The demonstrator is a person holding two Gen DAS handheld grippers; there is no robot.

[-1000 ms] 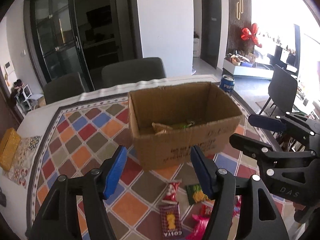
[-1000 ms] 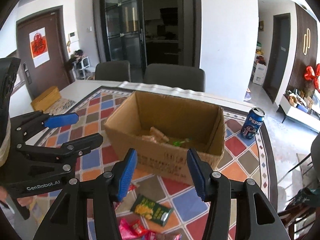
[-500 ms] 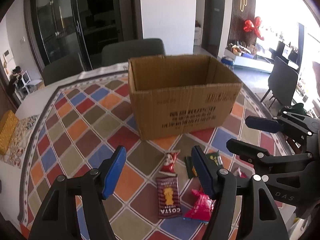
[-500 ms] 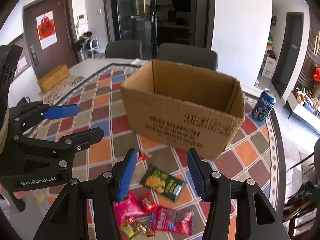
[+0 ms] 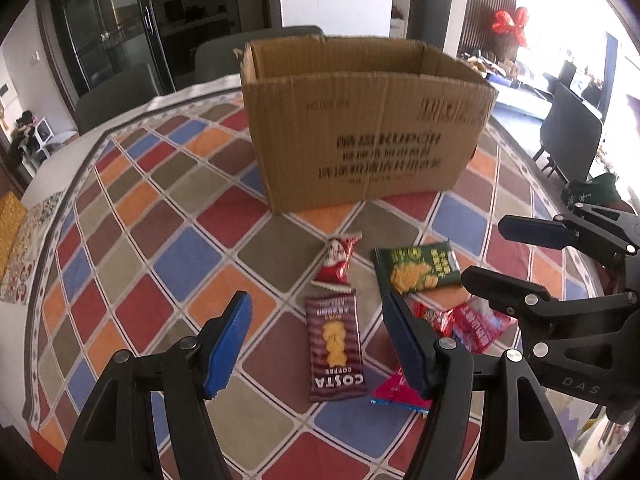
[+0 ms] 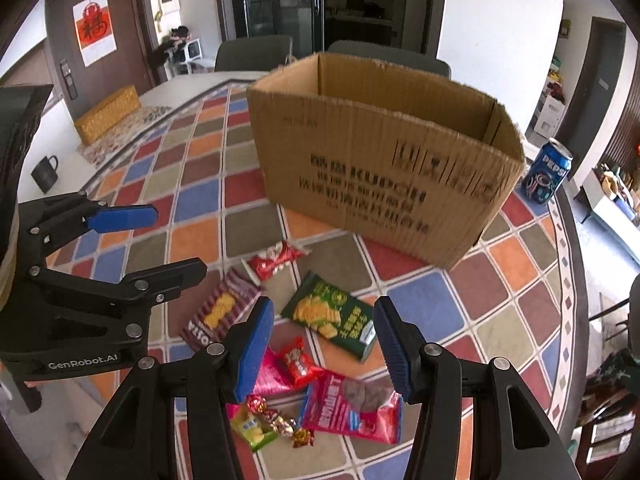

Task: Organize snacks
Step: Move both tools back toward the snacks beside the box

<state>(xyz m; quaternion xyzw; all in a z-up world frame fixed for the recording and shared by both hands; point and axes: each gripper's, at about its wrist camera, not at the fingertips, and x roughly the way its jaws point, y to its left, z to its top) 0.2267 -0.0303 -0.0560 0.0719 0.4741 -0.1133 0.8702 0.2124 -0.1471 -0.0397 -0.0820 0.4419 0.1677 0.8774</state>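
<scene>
Snacks (image 6: 332, 316) lie loose in the lower middle of the frame, before the cardboard box (image 6: 384, 168). Both views have dropped from over the box toward them; left gripper (image 5: 316, 344) and right gripper (image 6: 322, 344) spread, probably empty, picking next.

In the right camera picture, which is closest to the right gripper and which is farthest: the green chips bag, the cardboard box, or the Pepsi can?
From the right gripper:
1. Green chips bag, lying on the table right by the fingertips.
2. Cardboard box, standing behind the snacks, mid-table.
3. Pepsi can, upright past the box's right end, near the table edge.
</scene>
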